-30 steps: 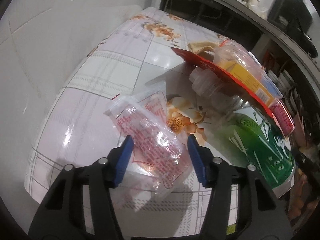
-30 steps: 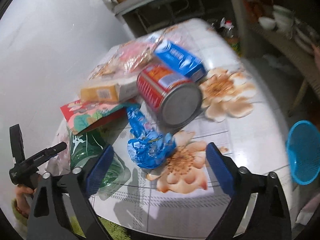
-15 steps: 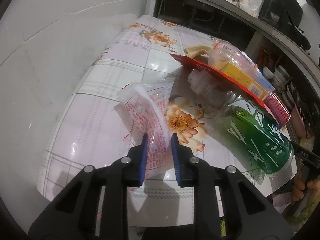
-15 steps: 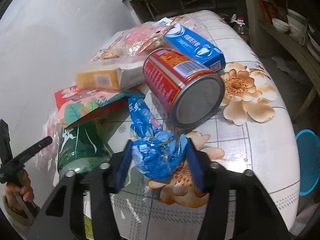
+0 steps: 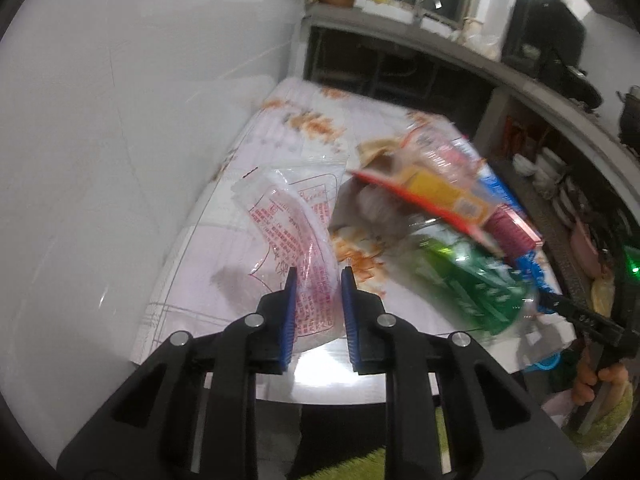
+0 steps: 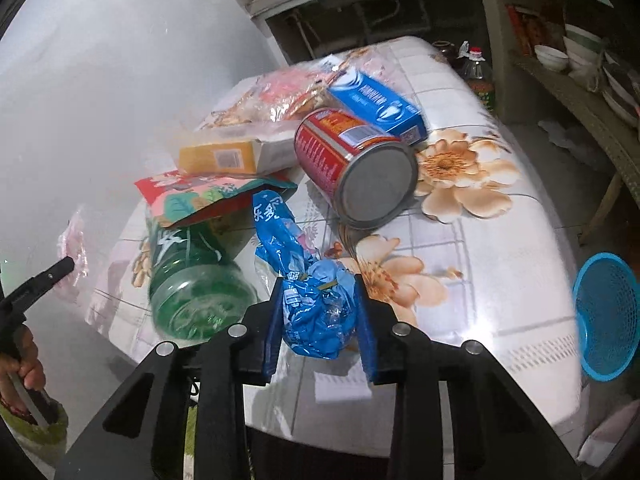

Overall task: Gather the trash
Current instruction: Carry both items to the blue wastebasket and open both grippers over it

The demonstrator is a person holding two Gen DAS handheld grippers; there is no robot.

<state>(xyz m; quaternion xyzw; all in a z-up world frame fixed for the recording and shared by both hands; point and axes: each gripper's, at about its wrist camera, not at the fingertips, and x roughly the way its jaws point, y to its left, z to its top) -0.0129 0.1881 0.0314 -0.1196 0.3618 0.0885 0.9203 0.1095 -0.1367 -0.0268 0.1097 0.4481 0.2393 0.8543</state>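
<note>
left hand-held gripper: pinching clear printed wrapper clear of table | right hand-held gripper: clamped on crumpled blue wrapper, likely bound for blue basket to its right

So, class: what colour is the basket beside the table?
Bright blue basket, clearest in the right wrist view.

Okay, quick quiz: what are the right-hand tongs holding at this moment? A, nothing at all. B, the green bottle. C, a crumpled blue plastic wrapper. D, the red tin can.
C: in the right wrist view the right tongs are closed on the crumpled blue wrapper, while the red tin can and the green bottle lie untouched on the table.
</note>
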